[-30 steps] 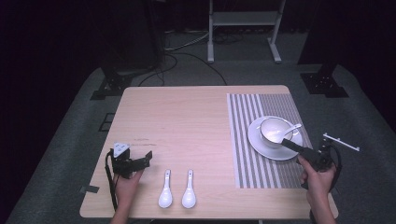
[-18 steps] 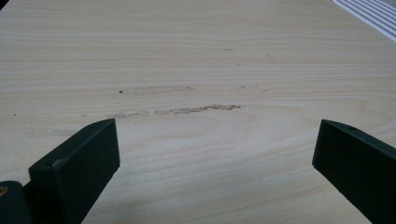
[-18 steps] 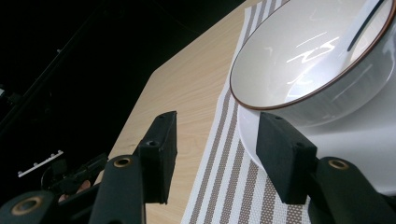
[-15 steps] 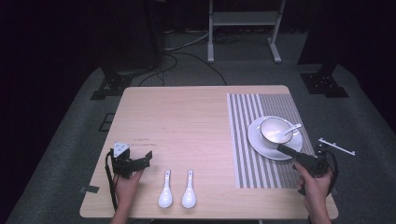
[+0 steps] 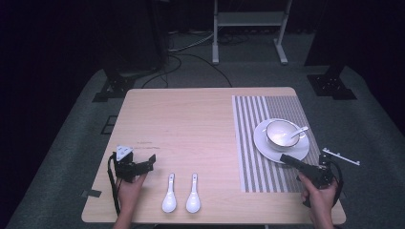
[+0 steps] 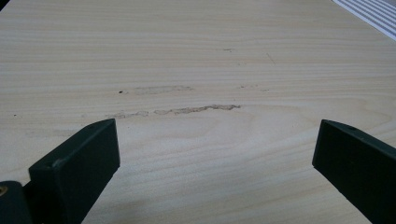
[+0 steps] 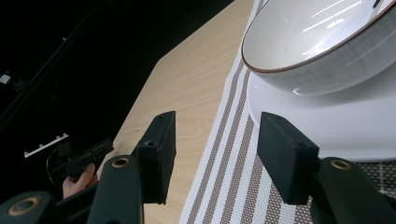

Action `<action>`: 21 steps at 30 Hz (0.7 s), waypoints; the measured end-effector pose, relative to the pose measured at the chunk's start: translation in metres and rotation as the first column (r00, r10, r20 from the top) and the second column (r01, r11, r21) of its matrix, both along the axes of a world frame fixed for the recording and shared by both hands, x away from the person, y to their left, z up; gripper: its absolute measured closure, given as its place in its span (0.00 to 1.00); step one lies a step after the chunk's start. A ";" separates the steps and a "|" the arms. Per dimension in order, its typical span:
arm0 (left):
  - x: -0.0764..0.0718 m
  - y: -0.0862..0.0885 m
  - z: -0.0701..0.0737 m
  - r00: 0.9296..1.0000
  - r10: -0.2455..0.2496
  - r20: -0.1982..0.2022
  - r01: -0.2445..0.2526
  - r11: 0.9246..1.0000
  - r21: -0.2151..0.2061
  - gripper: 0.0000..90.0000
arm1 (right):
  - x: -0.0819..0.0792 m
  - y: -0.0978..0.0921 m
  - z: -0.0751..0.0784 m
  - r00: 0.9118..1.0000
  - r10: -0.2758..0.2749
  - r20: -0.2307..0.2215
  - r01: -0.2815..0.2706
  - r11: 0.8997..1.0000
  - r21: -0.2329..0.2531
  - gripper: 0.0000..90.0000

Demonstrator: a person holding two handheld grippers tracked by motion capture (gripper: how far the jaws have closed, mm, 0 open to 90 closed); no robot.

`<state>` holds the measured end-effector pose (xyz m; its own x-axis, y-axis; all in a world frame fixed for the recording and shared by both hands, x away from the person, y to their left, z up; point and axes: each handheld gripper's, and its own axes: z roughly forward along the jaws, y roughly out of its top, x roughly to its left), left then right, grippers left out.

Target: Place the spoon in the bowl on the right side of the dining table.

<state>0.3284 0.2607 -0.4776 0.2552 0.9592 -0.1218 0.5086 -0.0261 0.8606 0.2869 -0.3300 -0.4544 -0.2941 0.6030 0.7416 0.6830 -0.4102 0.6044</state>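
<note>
Along the near edge of the table (image 5: 200,119), two white spoons (image 5: 181,193) are lying side by side between the person's hands, untouched. Just left of them the left gripper (image 5: 152,161) is resting low over bare wood, its jaws spread wide with nothing between them — the left gripper view shows only wood grain there. Over at the right, the right gripper (image 5: 282,157) is pointing at the near rim of the white plate (image 5: 267,145), jaws parted and empty above the striped placemat (image 5: 253,143). Farther back, the bowl (image 5: 282,133) is sitting on that plate with a third spoon (image 5: 295,133) leaning inside it.
</note>
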 end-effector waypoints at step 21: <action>0.000 0.000 0.000 1.000 -0.002 0.000 0.002 1.000 0.003 0.00 | -0.016 0.010 -0.016 1.000 0.030 -0.007 -0.030 0.999 -0.018 0.50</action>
